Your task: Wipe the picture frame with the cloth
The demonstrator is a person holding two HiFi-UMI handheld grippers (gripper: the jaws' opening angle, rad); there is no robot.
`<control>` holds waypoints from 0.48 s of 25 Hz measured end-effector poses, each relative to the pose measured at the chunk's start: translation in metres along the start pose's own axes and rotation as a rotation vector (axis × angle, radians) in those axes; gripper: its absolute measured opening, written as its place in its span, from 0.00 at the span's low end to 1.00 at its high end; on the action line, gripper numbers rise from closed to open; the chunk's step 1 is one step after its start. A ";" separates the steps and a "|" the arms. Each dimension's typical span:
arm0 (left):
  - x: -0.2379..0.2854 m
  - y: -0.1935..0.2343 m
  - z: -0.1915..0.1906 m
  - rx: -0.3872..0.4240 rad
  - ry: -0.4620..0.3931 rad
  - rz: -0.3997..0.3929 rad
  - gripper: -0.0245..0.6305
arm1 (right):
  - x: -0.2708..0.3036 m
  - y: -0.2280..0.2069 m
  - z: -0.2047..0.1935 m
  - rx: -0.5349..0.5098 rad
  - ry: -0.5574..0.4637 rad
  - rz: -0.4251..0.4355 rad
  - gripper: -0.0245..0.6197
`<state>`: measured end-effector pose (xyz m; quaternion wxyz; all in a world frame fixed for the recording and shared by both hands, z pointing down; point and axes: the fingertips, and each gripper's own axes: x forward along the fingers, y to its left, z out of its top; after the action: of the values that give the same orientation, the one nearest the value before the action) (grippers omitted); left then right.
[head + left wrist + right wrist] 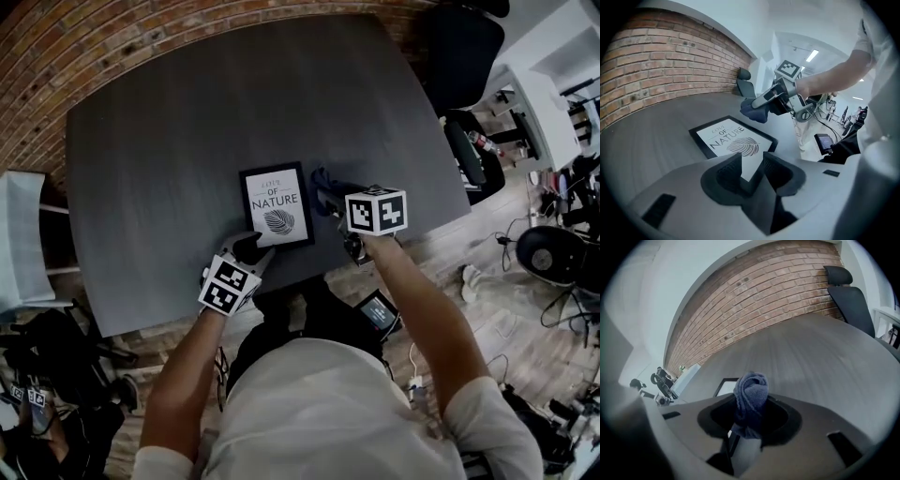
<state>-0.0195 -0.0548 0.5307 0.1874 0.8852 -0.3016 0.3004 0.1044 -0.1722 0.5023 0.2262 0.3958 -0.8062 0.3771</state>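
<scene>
Nearby: brick wall (141,37), black chair (459,47) beyond table (187,141); cloth (323,181) beside picture frame (277,206).

White s/s tee (328,412), b/w marker cubes (376,211)

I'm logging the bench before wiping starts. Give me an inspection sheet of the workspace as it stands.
Surface: dark grey table.
Job's things: picture frame lies flat, print up, near the table's near edge; blue cloth is bunched, beside the frame's right edge.
Clutter: nothing seen on the table.
Grippers: left gripper open, jaws at the frame's near left corner; right gripper shut on the cloth.
Cables: loose cables on the floor to the right.
Surroundings: brick wall, black office chair, gear scattered on the floor.
</scene>
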 end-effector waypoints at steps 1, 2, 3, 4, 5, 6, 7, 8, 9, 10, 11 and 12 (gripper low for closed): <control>0.003 0.003 -0.002 -0.007 0.013 0.013 0.25 | 0.006 -0.003 0.003 -0.001 0.008 0.004 0.26; 0.006 0.006 -0.003 -0.012 0.026 0.025 0.23 | 0.012 -0.006 0.006 -0.001 0.017 0.008 0.26; 0.008 0.009 -0.006 -0.016 0.040 0.034 0.21 | 0.018 -0.009 0.009 -0.001 0.025 0.012 0.26; 0.010 0.011 -0.008 -0.019 0.053 0.040 0.19 | 0.024 -0.011 0.012 -0.002 0.030 0.016 0.26; 0.012 0.014 -0.010 -0.025 0.058 0.045 0.16 | 0.030 -0.014 0.015 -0.002 0.033 0.018 0.26; 0.014 0.016 -0.010 -0.035 0.054 0.046 0.12 | 0.035 -0.017 0.019 -0.002 0.034 0.018 0.26; 0.017 0.018 -0.009 -0.051 0.044 0.041 0.09 | 0.040 -0.020 0.023 -0.003 0.033 0.018 0.26; 0.019 0.020 -0.008 -0.070 0.032 0.032 0.06 | 0.044 -0.024 0.028 -0.006 0.030 0.016 0.26; 0.021 0.021 -0.005 -0.084 0.024 0.020 0.05 | 0.048 -0.027 0.033 -0.007 0.026 0.013 0.26; 0.022 0.021 -0.003 -0.086 0.021 0.009 0.05 | 0.051 -0.030 0.038 -0.007 0.023 0.009 0.26; 0.023 0.020 -0.003 -0.076 0.024 0.000 0.05 | 0.054 -0.032 0.041 -0.008 0.022 0.005 0.26; 0.024 0.018 -0.003 -0.059 0.033 -0.007 0.05 | 0.057 -0.033 0.044 -0.012 0.023 0.003 0.26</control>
<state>-0.0172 -0.0773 0.5512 0.2194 0.8753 -0.3039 0.3054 0.0952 -0.2467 0.5275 0.2373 0.3889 -0.8063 0.3771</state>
